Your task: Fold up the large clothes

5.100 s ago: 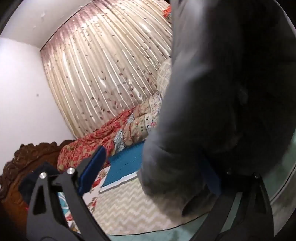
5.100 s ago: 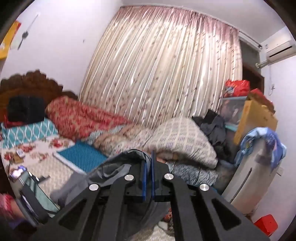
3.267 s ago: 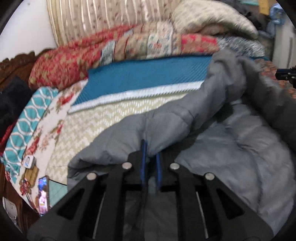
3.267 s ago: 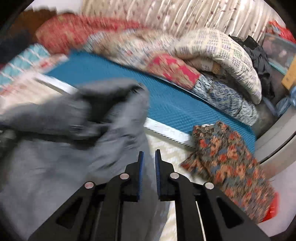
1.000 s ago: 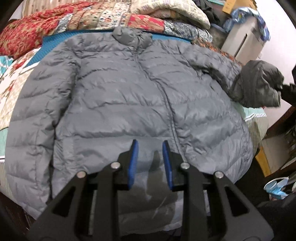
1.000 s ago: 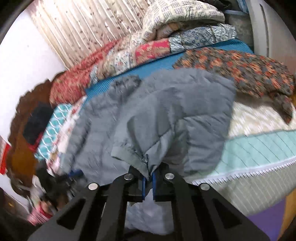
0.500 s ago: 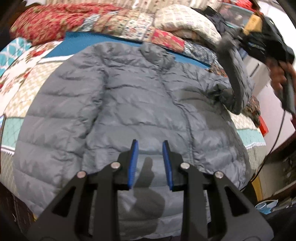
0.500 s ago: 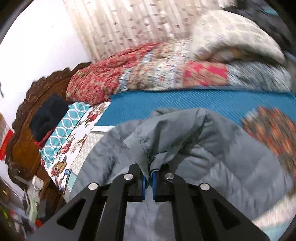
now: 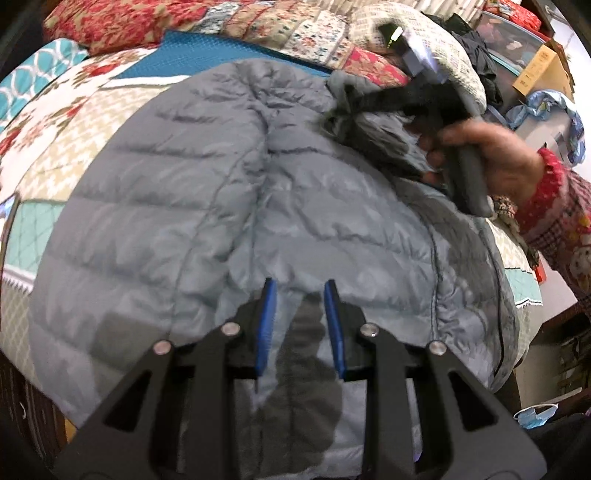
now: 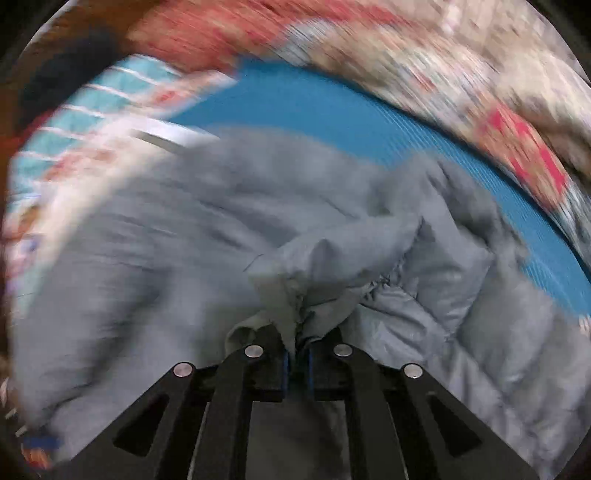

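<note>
A grey puffer jacket (image 9: 207, 206) is lying on the bed (image 9: 48, 155); the right hand-held gripper (image 10: 296, 363) is clamping its sleeve cuff (image 10: 291, 295) beside piled quilts (image 9: 295, 33), the left hand-held gripper (image 9: 300, 325) hovering narrowly parted, empty

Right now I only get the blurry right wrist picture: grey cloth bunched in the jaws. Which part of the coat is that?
Observer: The left wrist view shows the right gripper holding a sleeve end over the chest of the grey puffer jacket.
Operator: And the other gripper?
Observer: The left gripper hangs above the hem, jaws apart, gripping nothing.
Operator: Who is holding mine?
Observer: A hand in a red patterned sleeve grips its handle.
</note>
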The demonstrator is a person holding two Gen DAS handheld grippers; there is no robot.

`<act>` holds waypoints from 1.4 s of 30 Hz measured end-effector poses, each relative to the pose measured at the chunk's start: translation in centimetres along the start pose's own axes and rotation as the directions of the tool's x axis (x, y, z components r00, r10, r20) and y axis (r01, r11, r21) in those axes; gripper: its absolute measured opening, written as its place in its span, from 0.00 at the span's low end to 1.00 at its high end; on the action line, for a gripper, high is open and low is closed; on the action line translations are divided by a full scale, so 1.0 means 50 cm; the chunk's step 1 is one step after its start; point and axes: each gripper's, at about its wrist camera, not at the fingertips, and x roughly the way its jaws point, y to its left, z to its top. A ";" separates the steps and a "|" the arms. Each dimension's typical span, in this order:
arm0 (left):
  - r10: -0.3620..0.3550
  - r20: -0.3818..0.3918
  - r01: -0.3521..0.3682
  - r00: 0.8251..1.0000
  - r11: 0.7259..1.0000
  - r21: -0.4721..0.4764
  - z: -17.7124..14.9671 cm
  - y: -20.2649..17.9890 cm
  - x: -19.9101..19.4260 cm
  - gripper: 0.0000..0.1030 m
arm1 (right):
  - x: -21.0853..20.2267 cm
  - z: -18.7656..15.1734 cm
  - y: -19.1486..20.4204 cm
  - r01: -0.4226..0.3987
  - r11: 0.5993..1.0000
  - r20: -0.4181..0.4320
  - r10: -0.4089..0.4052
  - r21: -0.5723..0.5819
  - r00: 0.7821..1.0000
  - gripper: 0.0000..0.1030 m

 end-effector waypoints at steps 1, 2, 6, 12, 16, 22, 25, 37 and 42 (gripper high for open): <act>-0.004 0.004 0.004 1.000 1.000 0.008 0.008 -0.012 0.004 0.24 | -0.029 0.014 0.012 -0.045 0.999 0.030 0.045 -0.013 0.999 0.94; -0.012 0.015 0.012 1.000 1.000 0.026 0.023 -0.027 0.008 0.24 | -0.087 0.019 0.015 -0.126 0.992 0.074 0.127 -0.026 0.989 0.93; -0.058 0.086 0.048 0.995 0.993 0.112 0.106 -0.086 0.006 0.24 | -0.269 -0.011 -0.019 -0.160 0.983 0.187 0.174 -0.089 0.967 0.90; -0.093 0.195 0.046 0.976 0.971 0.235 0.281 -0.182 0.056 0.24 | -0.333 -0.133 -0.238 0.064 0.996 0.219 -0.077 0.070 0.973 0.86; -0.108 0.176 0.066 0.978 0.970 0.233 0.343 -0.245 0.107 0.24 | -0.227 -0.131 -0.319 -0.062 0.975 0.144 0.031 0.211 0.989 0.83; -0.228 0.142 0.153 0.963 0.900 0.408 0.277 -0.341 0.125 0.24 | -0.161 -0.020 -0.276 -0.332 0.914 0.174 0.297 0.231 0.939 0.71; -0.176 0.057 0.131 0.983 0.880 0.456 0.254 -0.352 0.186 0.24 | -0.213 0.017 -0.234 -0.402 0.907 0.217 0.370 0.124 0.903 0.64; 0.068 0.127 -0.078 0.990 0.994 0.076 0.445 -0.146 0.310 0.24 | -0.114 -0.185 -0.470 0.046 0.917 -0.071 -0.019 0.396 0.997 0.63; 0.241 -0.031 -0.232 0.970 0.957 0.176 0.437 -0.103 0.460 0.24 | -0.085 -0.278 -0.577 0.135 0.795 -0.042 -0.137 0.591 0.990 0.65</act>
